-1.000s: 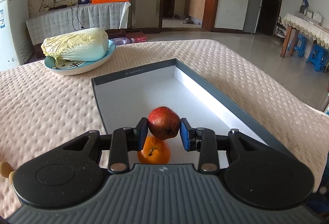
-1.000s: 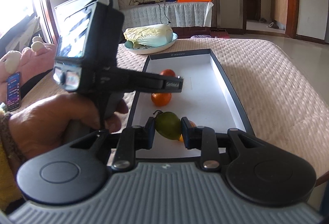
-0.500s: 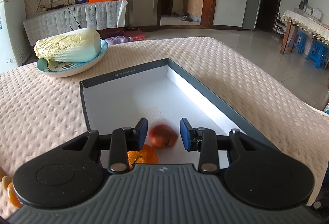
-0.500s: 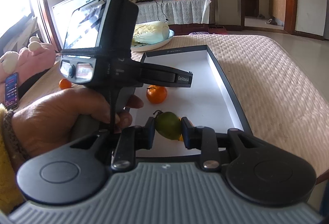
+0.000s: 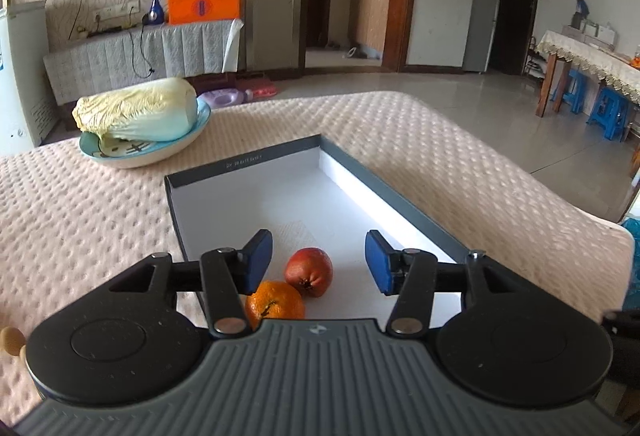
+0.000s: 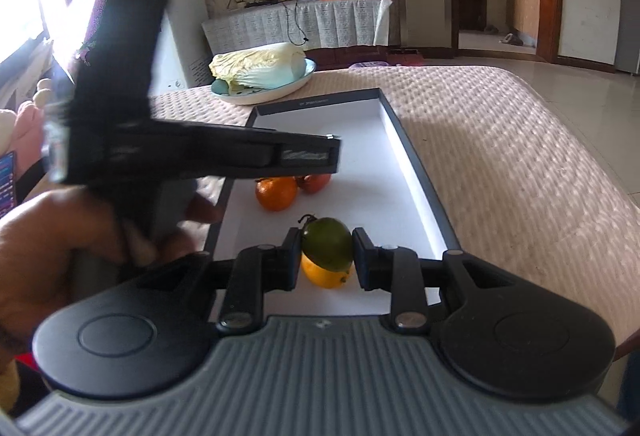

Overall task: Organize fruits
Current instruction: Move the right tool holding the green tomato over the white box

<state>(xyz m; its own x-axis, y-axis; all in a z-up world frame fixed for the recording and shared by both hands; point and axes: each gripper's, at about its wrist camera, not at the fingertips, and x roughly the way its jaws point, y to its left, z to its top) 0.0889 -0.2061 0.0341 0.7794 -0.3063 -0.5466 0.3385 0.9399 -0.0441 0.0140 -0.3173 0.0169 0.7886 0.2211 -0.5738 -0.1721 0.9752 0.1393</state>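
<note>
Pink quilted cover over the whole counter (image 5: 400, 140), dimpled and bare toward the right. Long shallow box (image 5: 248, 166) lying on it, dark-rimmed and white inside, long axis running away from both cameras. Plate (image 5: 144, 152) with a head of cabbage (image 5: 136, 114) past the far end of the box, well apart from the fruit. Left hand-held gripper (image 5: 319, 262) hovering over the near end of the box, jaws spread wide and holding nothing; blurred in the right wrist view. Right hand-held gripper (image 6: 327, 256) lower on the same end, jaws pressed against both sides of a green fruit (image 6: 327, 245), seemingly raised a little off the box floor, though hard to confirm. Yellow fruit (image 6: 326, 276) directly beneath and behind the green one, resting inside the box. Orange (image 5: 275, 304) and red fruit (image 5: 309, 272) side by side on the box floor, touching or nearly so, just ahead of and below the left jaws, toward their left pad. Likely next: setting the green fruit down beside the yellow one, straight below the right jaws.
</note>
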